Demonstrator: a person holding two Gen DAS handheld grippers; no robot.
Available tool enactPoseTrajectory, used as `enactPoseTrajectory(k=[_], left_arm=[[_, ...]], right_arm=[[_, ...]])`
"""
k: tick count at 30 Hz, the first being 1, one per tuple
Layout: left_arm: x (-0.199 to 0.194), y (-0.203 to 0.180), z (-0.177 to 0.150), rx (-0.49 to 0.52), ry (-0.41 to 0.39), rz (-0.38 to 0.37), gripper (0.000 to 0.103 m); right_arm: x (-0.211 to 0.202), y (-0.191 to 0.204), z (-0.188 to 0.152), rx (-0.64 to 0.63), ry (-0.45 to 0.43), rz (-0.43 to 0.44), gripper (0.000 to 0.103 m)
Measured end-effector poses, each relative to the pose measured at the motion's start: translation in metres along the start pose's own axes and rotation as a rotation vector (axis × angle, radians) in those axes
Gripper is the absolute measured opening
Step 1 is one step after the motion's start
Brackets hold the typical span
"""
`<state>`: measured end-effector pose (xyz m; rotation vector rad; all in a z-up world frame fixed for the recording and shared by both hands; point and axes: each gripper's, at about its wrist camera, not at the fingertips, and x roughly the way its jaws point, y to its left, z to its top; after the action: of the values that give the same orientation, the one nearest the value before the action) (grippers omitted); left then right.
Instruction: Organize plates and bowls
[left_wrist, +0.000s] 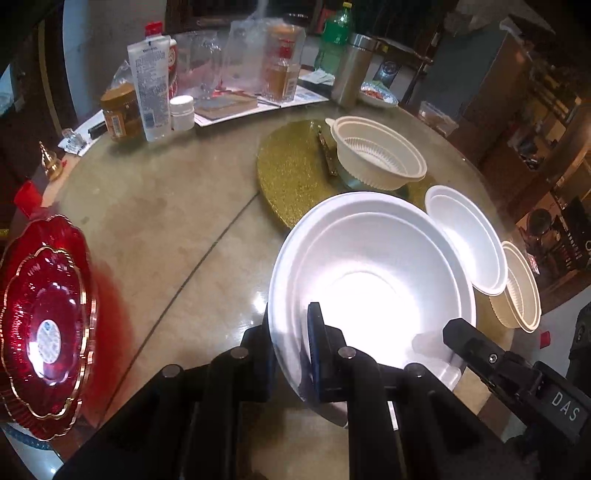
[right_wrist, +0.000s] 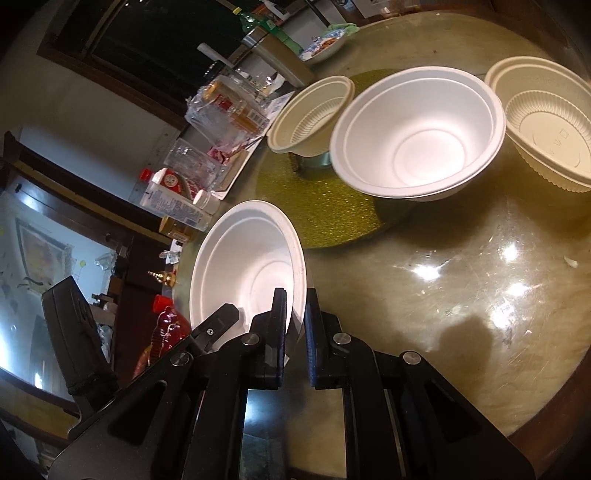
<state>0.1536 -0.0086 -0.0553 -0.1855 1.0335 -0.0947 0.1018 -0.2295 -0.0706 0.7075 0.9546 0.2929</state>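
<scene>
- Both claws pinch one white bowl (left_wrist: 369, 280): left claw (left_wrist: 291, 339) and right claw (right_wrist: 295, 325) clamp opposite rims, likely steadying it for stacking

Landmark: mat (left_wrist: 291, 173) at middle of table (left_wrist: 159, 221). On mat, ribbed bowl (left_wrist: 376, 153) atop a stand. At near edge of mat, big bowl (left_wrist: 373, 273), rim between fingers of both grippers. Right of mat, smaller bowl (left_wrist: 465, 240), then another ribbed bowl (left_wrist: 521, 288) just beside. Far left of mat, plate (left_wrist: 44, 325). Behind mat, bottles and jars (left_wrist: 147, 92).
</scene>
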Motion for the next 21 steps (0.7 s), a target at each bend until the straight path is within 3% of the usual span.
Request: enactPoseTrajectory(k=[21], left_arm=[[-0.060,0.065,-0.015,-0.079,-0.152,0.081,0.014]], right_arm=[[0.028,0.075,-0.030,-0.147,0.071,0.089,0.009]])
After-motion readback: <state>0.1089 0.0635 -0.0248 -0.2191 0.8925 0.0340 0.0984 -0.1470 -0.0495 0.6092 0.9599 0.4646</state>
